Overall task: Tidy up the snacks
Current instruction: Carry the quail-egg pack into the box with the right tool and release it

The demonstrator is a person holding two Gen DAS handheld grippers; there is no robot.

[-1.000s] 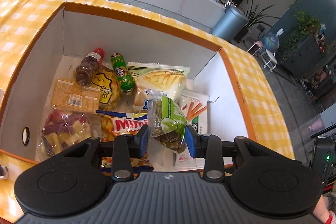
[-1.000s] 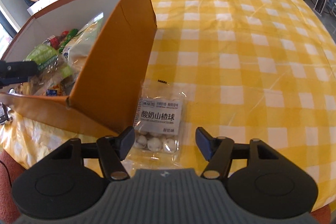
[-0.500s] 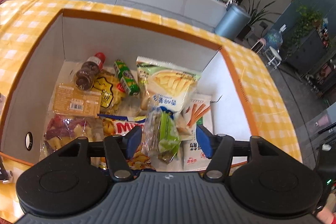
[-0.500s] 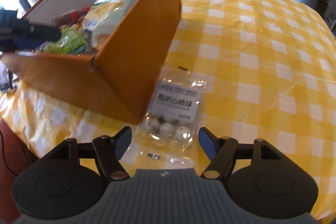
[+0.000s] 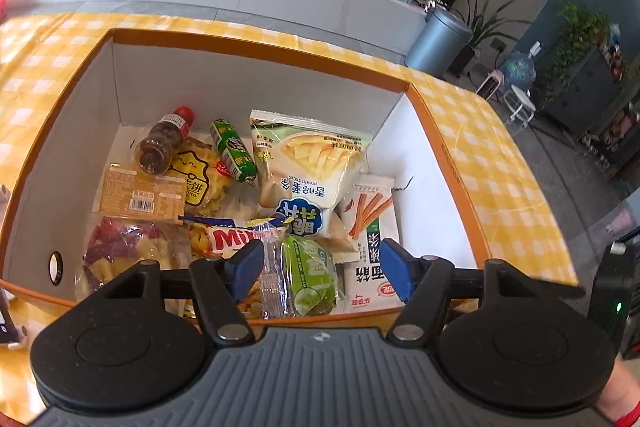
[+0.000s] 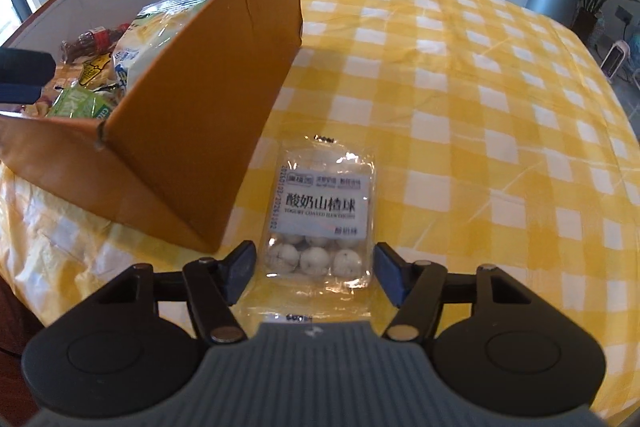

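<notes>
over on the left stands the orange box, white inside, on the yellow checked tablecloth, and it's crowded with snacks: a small brown bottle with a red cap at the far left, a green tube beside it, then a pale bag of potato sticks propped up in the middle, and a white packet with orange sticks against the right wall. the left gripper hangs over the near edge of the box with its blue-padded jaws spread wide, holding nothing; the green packet lies loose between them on top of the pile. to the right, outside the box and just beside its corner, a clear bag of white yogurt hawthorn balls lies flat on the cloth. the right gripper sits low over it, jaws wide, one on each side of the bag's near end, not clamping it.
</notes>
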